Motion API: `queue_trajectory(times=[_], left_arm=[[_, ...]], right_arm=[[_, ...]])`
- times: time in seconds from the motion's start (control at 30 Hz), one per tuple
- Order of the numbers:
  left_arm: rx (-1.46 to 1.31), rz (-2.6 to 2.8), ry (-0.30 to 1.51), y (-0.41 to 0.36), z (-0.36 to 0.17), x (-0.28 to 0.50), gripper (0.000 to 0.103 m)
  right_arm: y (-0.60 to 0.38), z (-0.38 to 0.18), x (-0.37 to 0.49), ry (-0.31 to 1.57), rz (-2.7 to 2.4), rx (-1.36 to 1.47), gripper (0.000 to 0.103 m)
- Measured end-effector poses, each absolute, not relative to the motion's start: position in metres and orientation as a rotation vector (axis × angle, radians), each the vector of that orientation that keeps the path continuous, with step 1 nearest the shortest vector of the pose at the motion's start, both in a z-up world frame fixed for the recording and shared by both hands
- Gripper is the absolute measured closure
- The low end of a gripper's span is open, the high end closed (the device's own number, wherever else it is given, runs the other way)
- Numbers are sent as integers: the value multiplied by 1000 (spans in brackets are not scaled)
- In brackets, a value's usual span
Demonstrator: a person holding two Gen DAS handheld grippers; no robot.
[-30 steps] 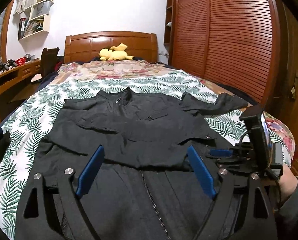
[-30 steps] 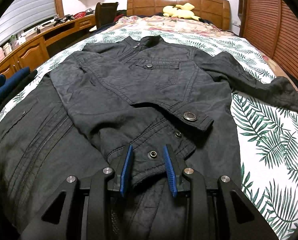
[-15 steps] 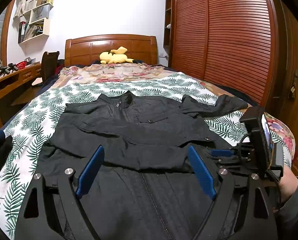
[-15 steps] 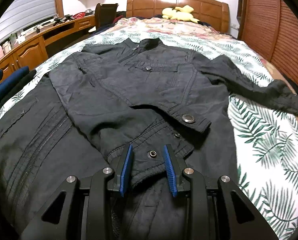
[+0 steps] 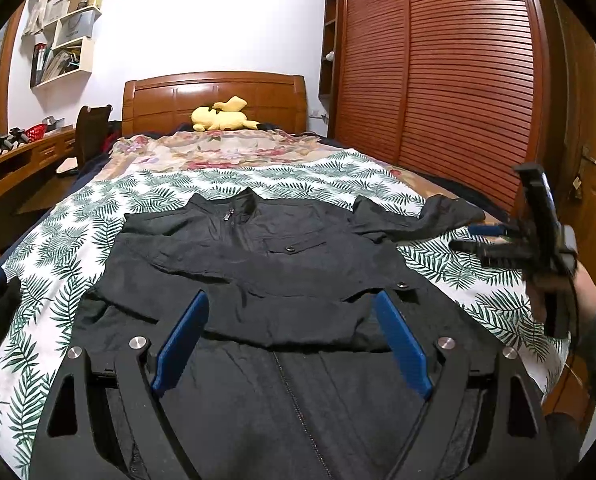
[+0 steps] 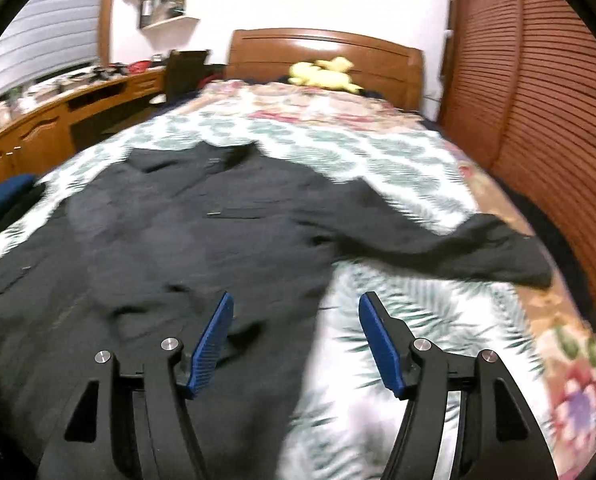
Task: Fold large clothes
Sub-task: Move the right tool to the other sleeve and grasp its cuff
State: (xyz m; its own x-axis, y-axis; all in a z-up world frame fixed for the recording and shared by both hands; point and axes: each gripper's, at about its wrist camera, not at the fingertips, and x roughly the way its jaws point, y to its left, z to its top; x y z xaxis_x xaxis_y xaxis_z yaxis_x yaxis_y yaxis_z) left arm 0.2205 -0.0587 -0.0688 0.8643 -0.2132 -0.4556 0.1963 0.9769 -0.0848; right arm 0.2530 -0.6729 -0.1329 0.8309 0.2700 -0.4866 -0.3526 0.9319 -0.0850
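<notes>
1. Jacket [image 5: 258, 280], black, lies face up on the leaf-print bedspread [image 5: 58, 240] of the bed in the left wrist view, collar toward the far wooden headboard [image 5: 214, 96]. One sleeve is folded across the chest; the other sleeve [image 5: 417, 216] trails out to the right. The left gripper [image 5: 294, 336] hovers over the near hem with its 2 blue pads spread wide and nothing between them. At the right edge, the right gripper [image 5: 497, 240] shows blurred, carried by a hand [image 5: 585, 292]. A yellow plush toy [image 5: 222, 118] sits at the headboard. The wall shelf [image 5: 64, 40] at far left holds folders and papers.

2. In the right wrist view, blurred, the right gripper's jaws are opening; its pads [image 6: 214, 340] stand apart above the jacket's right edge and the bedspread, gripping nothing. The free sleeve stretches to the right.
</notes>
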Motion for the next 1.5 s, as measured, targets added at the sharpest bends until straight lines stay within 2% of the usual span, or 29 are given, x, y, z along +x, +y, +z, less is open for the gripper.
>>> queue_trajectory(times=[0.33, 0.63, 0.8, 1.0, 1.13, 1.17, 1.23, 1.3, 1.5], left_arm=[[-11, -216, 499, -56, -69, 221, 17], [-14, -220, 535, -52, -74, 229, 17], [0, -225, 551, -54, -77, 233, 17], [-1, -234, 561, -58, -78, 237, 17], [11, -227, 560, -61, -79, 239, 17], [10, -227, 561, -61, -80, 239, 17], [8, -229, 567, -63, -81, 240, 17], [14, -230, 568, -64, -81, 239, 17], [48, -225, 555, -68, -80, 233, 17]], right_arm=[[-766, -132, 369, 572, 96, -35, 36], [-799, -159, 462, 671, -28, 87, 36], [-811, -171, 486, 702, -105, 117, 30], [-829, -181, 509, 729, -108, 234, 30], [-814, -186, 520, 727, -150, 175, 30], [-809, -186, 520, 719, -144, 153, 35], [-804, -184, 519, 710, -102, 114, 73], [-794, -178, 518, 706, -70, 66, 91], [-768, -123, 475, 525, -64, -31, 95]])
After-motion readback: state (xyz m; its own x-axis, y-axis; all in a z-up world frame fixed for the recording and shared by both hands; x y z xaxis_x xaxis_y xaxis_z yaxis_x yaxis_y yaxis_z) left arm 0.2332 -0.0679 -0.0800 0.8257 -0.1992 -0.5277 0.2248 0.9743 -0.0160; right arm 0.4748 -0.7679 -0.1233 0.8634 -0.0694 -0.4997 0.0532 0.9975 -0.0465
